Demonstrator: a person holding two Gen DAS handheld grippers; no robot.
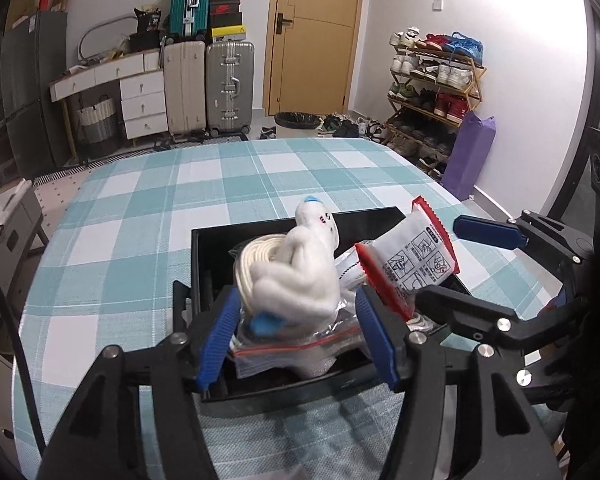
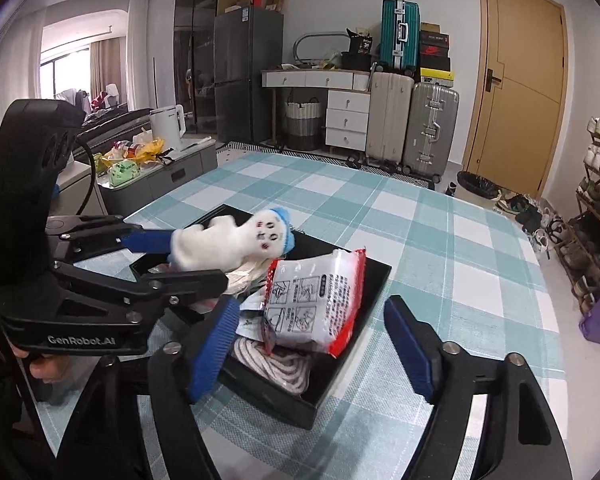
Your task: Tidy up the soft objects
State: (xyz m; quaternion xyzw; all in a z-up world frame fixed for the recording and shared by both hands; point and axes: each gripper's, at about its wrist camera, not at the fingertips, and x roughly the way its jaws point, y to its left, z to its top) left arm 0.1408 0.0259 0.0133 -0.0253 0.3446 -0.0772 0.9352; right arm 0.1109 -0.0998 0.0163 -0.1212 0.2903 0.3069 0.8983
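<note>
Soft toy over the black tray

My left gripper (image 1: 296, 322) has its jaws pressed against the white plush toy (image 1: 300, 268), held above the black tray (image 1: 204, 248) with rope coil (image 2: 278, 364) and red-edged packet (image 2: 316, 304) inside. My right gripper (image 2: 312, 344) stands spread wide, holding nothing

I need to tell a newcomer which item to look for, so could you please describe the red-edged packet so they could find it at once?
On the teal checked tablecloth sits a black tray piled with soft things. The packet leans on top of the pile, above a coil of white rope and beside a white plush toy. It alone is a crinkly white pouch with red serrated edges and printed line drawings.
</note>
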